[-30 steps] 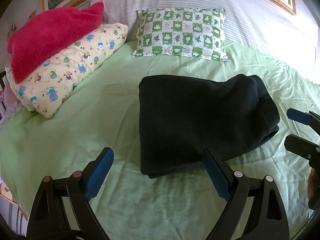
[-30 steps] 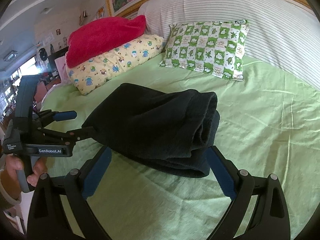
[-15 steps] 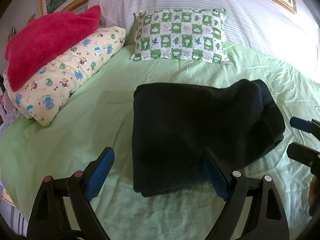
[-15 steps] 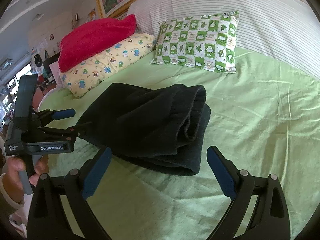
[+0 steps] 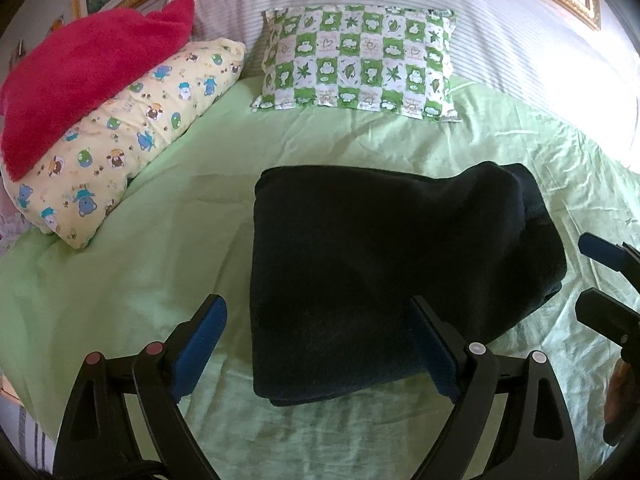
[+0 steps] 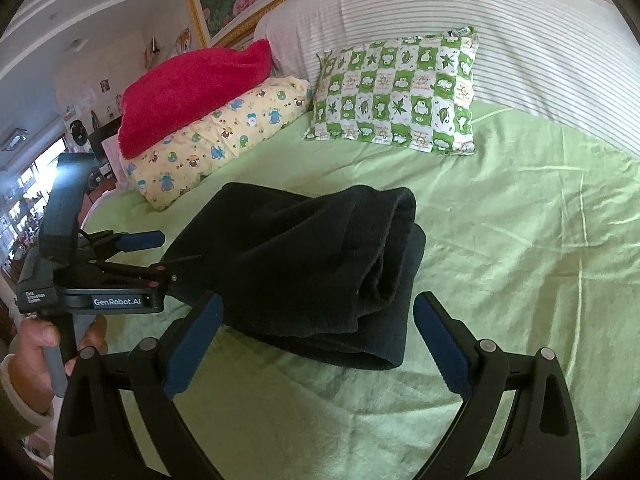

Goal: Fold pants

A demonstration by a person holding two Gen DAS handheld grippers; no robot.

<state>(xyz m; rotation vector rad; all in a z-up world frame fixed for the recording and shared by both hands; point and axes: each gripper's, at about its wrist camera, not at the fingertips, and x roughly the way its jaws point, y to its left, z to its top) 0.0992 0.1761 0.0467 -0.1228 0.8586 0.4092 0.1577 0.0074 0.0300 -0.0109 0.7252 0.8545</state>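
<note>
Folded black pants (image 5: 384,264) lie on the green bed sheet (image 5: 132,280), with the rolled fold on the right side (image 6: 392,248). My left gripper (image 5: 316,312) is open and low over the near left corner of the pants; that corner sits between the fingers, which do not pinch it. In the right wrist view the left gripper (image 6: 172,250) shows from the side, jaws apart at the cloth's left edge. My right gripper (image 6: 318,306) is open just short of the pants' near edge, holding nothing. It also shows at the right border (image 5: 600,280).
A green checked pillow (image 5: 360,64) lies at the head of the bed. A yellow cartoon pillow (image 5: 120,140) with a red blanket (image 5: 80,72) on it is at the back left. A striped bolster (image 6: 520,32) runs behind. A hand (image 6: 36,340) holds the left gripper's handle.
My left gripper has moved forward, so the pants' near corner now sits between its open fingers. The right gripper has shifted only slightly. The pants keep their shape.
</note>
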